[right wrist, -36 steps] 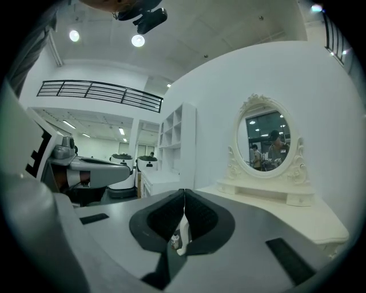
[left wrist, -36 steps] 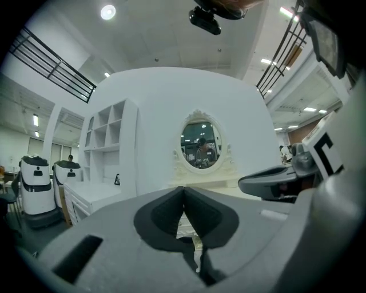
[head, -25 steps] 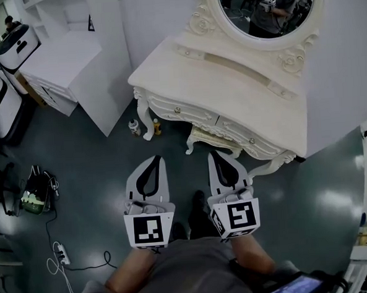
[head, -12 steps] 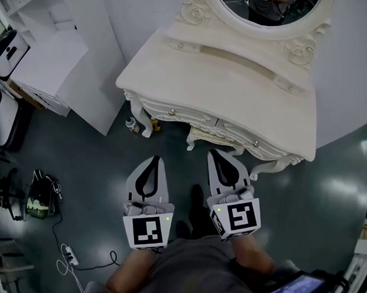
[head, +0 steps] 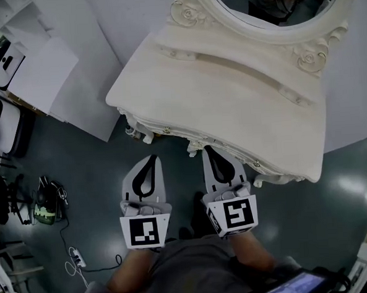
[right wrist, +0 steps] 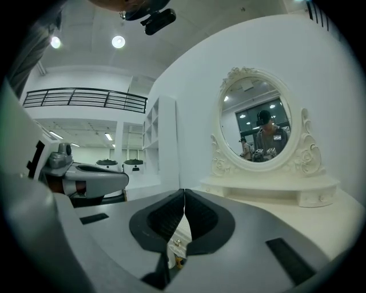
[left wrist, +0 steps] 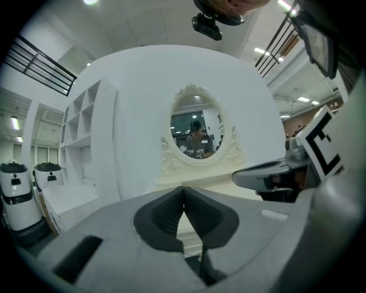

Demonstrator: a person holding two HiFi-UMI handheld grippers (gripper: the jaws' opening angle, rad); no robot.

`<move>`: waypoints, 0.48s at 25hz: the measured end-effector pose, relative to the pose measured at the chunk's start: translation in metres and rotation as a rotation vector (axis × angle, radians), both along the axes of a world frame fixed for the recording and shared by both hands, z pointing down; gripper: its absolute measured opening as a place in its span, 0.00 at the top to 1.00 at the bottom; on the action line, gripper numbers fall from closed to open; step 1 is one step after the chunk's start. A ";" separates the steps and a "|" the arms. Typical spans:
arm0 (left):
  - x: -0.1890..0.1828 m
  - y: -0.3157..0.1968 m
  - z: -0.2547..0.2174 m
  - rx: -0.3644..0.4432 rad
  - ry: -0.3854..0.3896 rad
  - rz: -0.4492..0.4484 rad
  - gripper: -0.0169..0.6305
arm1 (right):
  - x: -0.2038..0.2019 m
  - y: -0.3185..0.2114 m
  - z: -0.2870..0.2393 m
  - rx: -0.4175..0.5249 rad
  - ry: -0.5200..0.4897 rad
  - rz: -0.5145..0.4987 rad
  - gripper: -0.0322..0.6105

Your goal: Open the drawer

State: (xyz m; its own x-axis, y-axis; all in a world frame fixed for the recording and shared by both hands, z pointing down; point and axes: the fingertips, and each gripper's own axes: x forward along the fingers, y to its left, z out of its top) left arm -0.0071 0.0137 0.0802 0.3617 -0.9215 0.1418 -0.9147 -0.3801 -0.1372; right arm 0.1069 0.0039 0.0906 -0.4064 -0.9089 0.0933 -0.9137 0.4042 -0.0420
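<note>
My left tongs (head: 151,158) and right tongs (head: 209,149) are both closed, empty. The drawer (head: 162,129) lies just ahead under the worktop (head: 229,90) edge, running crosswise, nearer my right.

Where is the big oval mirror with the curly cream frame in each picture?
Head view: the oval mirror in its carved cream frame sits at the top edge, right of centre, partly cut off.
Left gripper view: it is in the middle of the picture.
Right gripper view: it is in the upper right.
Shared landmark: the cream dressing table, directly under the mirror in every view.
</note>
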 end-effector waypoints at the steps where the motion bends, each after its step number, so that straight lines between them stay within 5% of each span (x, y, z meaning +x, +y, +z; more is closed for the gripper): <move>1: 0.002 -0.007 -0.002 0.002 0.001 -0.006 0.95 | 0.002 -0.008 -0.002 0.004 -0.002 -0.005 0.93; 12: 0.008 -0.052 -0.019 0.035 0.017 -0.049 0.95 | 0.009 -0.056 -0.021 0.042 0.005 -0.048 0.93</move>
